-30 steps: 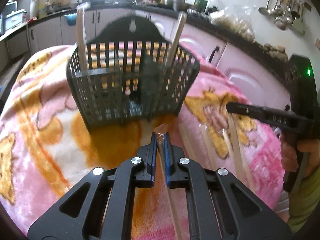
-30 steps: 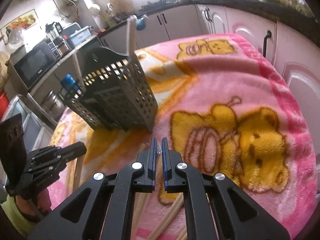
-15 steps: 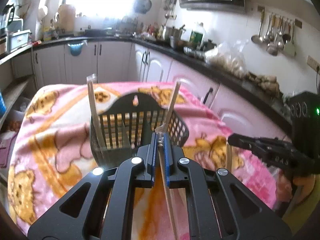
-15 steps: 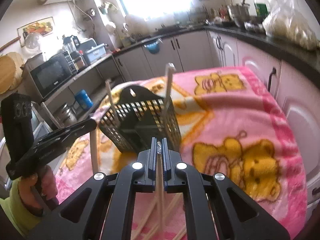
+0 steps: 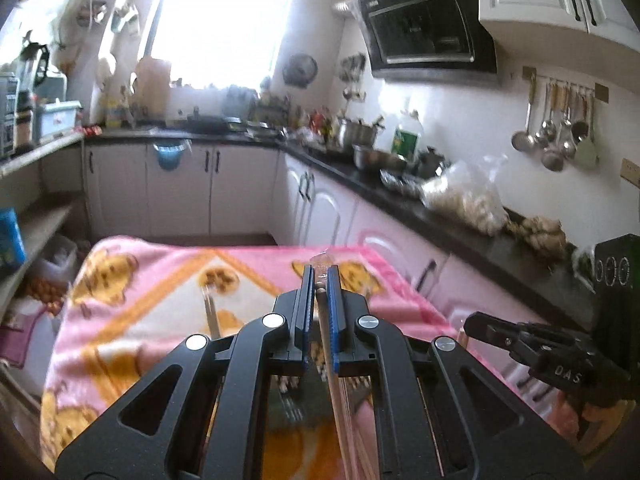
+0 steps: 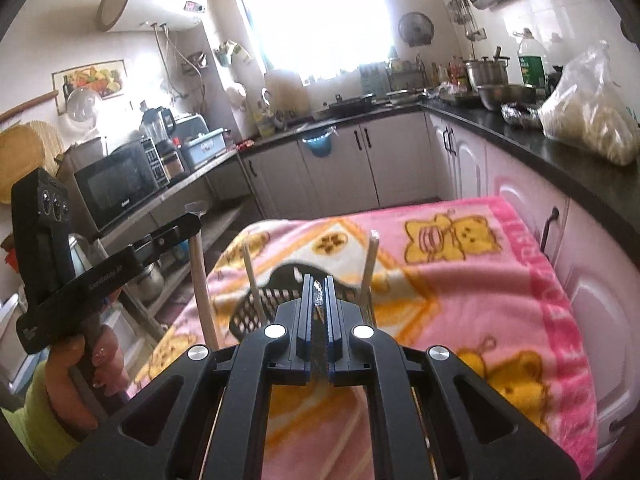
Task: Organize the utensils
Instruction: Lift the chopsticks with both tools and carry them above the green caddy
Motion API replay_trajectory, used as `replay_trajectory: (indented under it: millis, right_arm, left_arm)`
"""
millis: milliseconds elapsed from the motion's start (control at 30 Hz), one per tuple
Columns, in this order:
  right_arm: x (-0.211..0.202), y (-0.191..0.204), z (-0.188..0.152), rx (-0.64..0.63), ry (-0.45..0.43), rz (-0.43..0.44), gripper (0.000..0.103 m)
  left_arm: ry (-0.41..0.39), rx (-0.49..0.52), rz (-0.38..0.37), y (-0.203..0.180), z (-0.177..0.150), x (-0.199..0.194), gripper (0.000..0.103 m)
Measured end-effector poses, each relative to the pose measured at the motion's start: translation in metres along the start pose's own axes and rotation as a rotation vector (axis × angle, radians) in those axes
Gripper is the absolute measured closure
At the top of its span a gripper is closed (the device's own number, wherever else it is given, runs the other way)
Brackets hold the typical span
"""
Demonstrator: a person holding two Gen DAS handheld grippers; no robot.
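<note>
My left gripper (image 5: 319, 276) is shut on a pale wrapped chopstick (image 5: 334, 380) that hangs down between its fingers. My right gripper (image 6: 318, 296) is shut on another wrapped chopstick (image 6: 319, 300), its crinkled wrapper end showing at the tips. Below and just beyond it stands the dark slotted utensil basket (image 6: 256, 316) with two chopsticks upright in it (image 6: 251, 280) (image 6: 370, 264). In the left wrist view the basket is almost hidden behind the gripper body. Each gripper shows in the other's view: the left gripper (image 6: 192, 222) with its chopstick (image 6: 200, 280), the right gripper (image 5: 472, 322).
A pink blanket with yellow bears (image 6: 480, 280) covers the table. White cabinets and a dark counter (image 5: 440, 216) crowded with pots and a bag run along the right. A microwave (image 6: 116, 192) sits on shelves at the left. A hand (image 6: 80, 364) holds the left gripper's handle.
Both grippers have risen with their chopsticks and tipped upward. The basket has dropped low in both views and more of the kitchen shows.
</note>
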State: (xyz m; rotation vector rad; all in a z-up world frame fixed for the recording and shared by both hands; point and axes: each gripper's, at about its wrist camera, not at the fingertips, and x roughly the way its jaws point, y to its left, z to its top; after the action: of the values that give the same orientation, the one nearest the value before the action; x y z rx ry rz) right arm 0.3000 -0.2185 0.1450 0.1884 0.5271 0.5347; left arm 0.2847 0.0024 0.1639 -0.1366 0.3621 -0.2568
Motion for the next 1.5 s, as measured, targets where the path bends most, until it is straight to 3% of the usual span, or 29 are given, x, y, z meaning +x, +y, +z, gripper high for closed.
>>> replay_trajectory:
  millis: [300, 700, 1133, 1500]
  right_arm:
    - [0.016, 0.011, 0.055, 0.002, -0.069, 0.023, 0.098]
    - [0.044, 0.021, 0.092, -0.007, -0.121, 0.042, 0.098]
    - [0.085, -0.004, 0.07, 0.04, -0.061, 0.021, 0.098]
    - [0.114, -0.022, 0.019, 0.029, 0.05, -0.043, 0.098]
  left_arm:
    - [-0.119, 0.001, 0.068, 0.003, 0.038, 0.009, 0.101]
    - [-0.175, 0.008, 0.161, 0.015, 0.047, 0.039, 0.101]
    - [-0.146, -0.016, 0.181, 0.027, 0.011, 0.073, 0.101]
    - [-0.098, -0.025, 0.157, 0.031, -0.019, 0.083, 0.101]
